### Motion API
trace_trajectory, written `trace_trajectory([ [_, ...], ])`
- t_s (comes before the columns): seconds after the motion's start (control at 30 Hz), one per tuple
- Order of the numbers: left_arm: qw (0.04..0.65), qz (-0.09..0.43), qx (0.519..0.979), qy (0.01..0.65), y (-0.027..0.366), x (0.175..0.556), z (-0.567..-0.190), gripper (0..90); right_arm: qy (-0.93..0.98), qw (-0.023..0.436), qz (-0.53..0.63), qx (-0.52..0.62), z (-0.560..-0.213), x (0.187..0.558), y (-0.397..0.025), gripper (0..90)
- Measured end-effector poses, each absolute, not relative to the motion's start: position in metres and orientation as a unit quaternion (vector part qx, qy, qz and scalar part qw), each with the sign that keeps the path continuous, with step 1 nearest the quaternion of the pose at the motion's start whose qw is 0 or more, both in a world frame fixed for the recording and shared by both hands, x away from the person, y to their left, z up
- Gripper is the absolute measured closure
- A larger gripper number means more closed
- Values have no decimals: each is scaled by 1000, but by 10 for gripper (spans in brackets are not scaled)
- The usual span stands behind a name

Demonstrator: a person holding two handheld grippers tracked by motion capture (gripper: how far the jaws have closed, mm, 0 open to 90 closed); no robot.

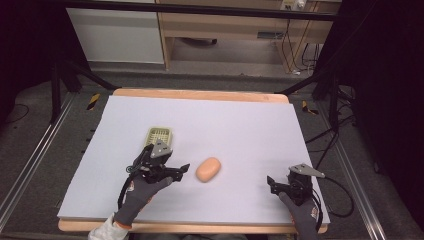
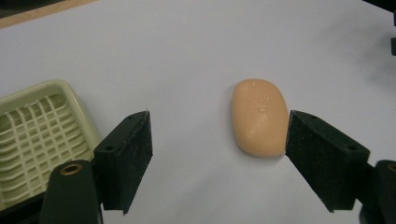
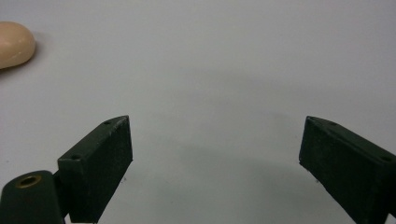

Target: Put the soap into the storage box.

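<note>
A peach-coloured oval soap bar (image 1: pixel 208 169) lies on the white sheet near the table's middle. Left of it and a bit farther back sits a pale green slotted soap dish (image 1: pixel 159 136), holding nothing. My left gripper (image 1: pixel 181 171) is open just left of the soap and points at it. In the left gripper view the soap (image 2: pixel 259 116) lies ahead between the jaws, close to the right one, with the dish (image 2: pixel 32 140) at the left. My right gripper (image 1: pixel 272 185) is open near the front right and holds nothing. The soap (image 3: pixel 14 44) shows far off in the right gripper view.
A white sheet (image 1: pixel 240 125) covers the wooden table, whose edge (image 1: pixel 200 94) shows at the back. Black frame legs and cables stand on the floor to both sides. A wooden desk stands behind the table.
</note>
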State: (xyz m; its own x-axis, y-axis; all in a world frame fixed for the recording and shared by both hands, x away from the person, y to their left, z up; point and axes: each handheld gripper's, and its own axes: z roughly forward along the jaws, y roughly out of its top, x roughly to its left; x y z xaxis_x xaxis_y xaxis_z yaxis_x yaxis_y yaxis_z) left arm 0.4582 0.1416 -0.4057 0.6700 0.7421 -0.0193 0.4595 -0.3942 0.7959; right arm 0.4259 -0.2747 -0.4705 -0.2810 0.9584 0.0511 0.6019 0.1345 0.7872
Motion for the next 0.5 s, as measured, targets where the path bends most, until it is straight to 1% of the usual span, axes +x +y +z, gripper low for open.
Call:
trace_trajectory([
  [0.5,405,159,827,357,119,465,-409,221,713,243,364,548,-471,426,-274,100],
])
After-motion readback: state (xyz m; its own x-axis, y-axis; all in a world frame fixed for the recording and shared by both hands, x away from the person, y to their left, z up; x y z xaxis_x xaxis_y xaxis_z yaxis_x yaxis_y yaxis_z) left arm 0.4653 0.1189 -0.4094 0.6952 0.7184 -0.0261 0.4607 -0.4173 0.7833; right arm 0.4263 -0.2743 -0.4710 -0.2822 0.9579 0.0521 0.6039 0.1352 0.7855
